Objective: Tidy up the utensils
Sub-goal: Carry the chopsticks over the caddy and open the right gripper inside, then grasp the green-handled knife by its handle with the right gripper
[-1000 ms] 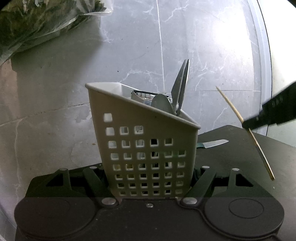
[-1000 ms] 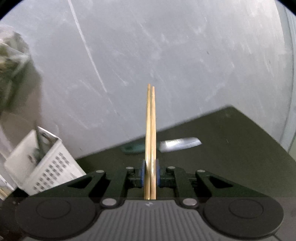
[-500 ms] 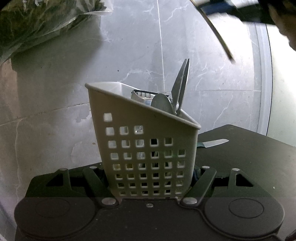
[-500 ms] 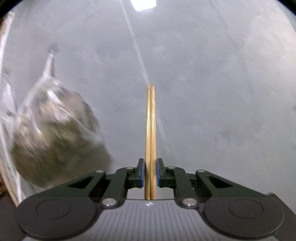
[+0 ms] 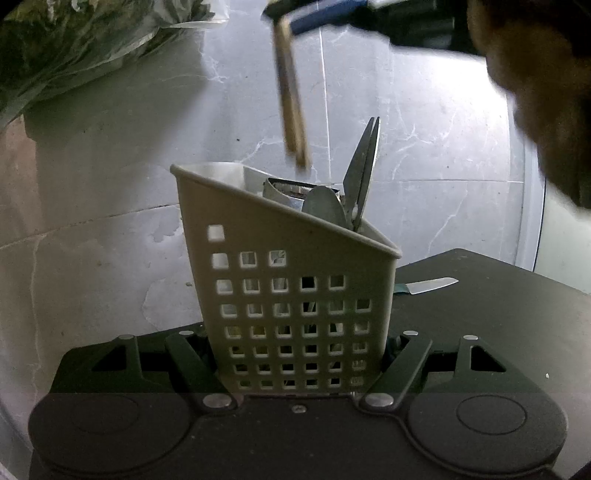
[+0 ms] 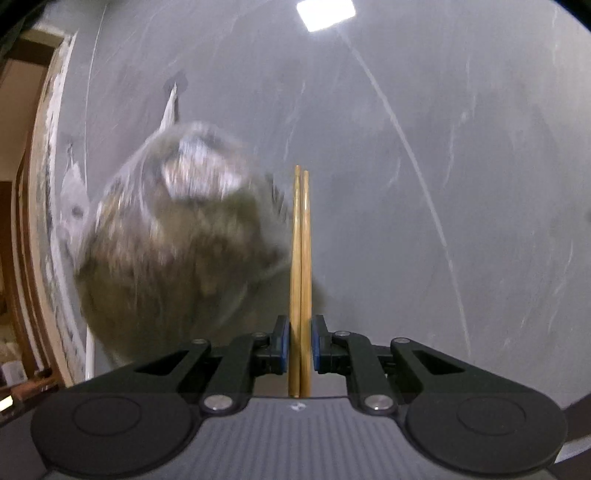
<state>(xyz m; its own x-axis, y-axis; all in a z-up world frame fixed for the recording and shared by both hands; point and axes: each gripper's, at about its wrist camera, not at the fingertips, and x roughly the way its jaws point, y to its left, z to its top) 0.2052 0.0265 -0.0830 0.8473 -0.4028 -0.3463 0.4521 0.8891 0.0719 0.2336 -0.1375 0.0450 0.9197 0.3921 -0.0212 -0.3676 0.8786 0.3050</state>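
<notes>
A white perforated utensil caddy (image 5: 288, 266) sits upright between the fingers of my left gripper (image 5: 299, 369), which is shut on its lower walls. Closed scissors (image 5: 364, 173), a spoon (image 5: 323, 206) and another metal tool stick out of its top. My right gripper (image 5: 332, 14) hovers at the top of the left wrist view. It is shut on a pair of wooden chopsticks (image 5: 291, 103) that hang down, tips just above the caddy's rim. In the right wrist view the chopsticks (image 6: 300, 258) stand clamped between the blue pads of the right gripper (image 6: 300, 347).
A knife (image 5: 428, 285) with a green handle lies on the black tabletop (image 5: 480, 325) right of the caddy. A plastic bag of greens (image 5: 74, 48) hangs at upper left, blurred in the right wrist view (image 6: 177, 251). A grey marble wall is behind. A person's hand (image 5: 535, 92) fills the upper right.
The right gripper carried the chopsticks up from the right of the caddy and leftward, until they hang over its opening. The left gripper and the caddy stayed still.
</notes>
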